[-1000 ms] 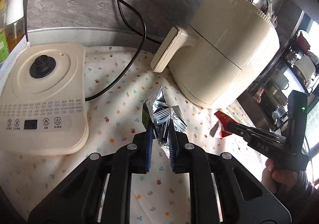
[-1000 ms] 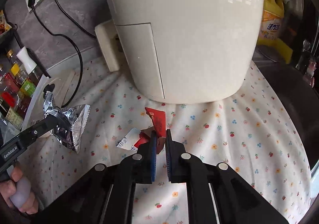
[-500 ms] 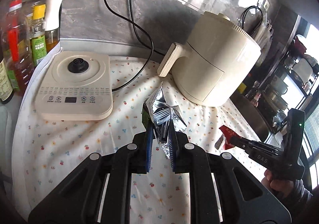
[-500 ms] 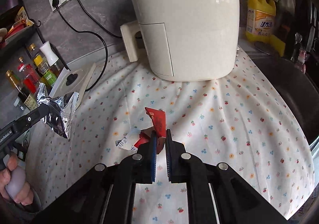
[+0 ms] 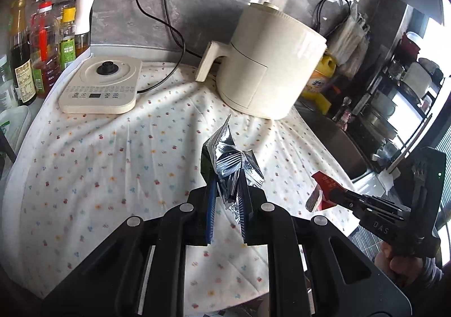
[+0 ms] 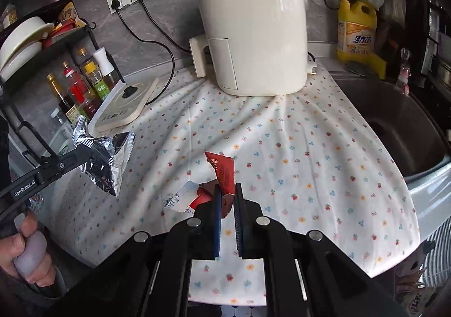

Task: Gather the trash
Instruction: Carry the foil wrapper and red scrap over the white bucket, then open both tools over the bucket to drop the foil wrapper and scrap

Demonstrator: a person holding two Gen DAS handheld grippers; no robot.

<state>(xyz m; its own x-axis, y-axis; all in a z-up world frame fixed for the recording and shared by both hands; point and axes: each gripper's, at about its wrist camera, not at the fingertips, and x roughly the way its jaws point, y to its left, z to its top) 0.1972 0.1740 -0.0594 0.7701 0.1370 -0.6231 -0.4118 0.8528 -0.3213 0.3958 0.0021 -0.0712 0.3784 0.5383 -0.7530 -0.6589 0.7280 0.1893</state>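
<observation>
The left gripper [image 5: 227, 195] has its fingers clamped on a crumpled silver foil snack wrapper [image 5: 231, 162], and the right gripper [image 6: 226, 201] pinches a red-and-white paper packet [image 6: 222, 173], both held above the floral-clothed counter [image 6: 296, 153] in front of the cream air fryer [image 6: 253, 35]. No bin is in view; judged best practice is keeping both grips firm while carrying.

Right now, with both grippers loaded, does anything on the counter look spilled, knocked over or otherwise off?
Nothing is spilled or tipped. The air fryer and kettle base sit flat on the rumpled floral cloth. The left gripper clamps a silver foil wrapper; the right gripper clamps a red wrapper.
</observation>
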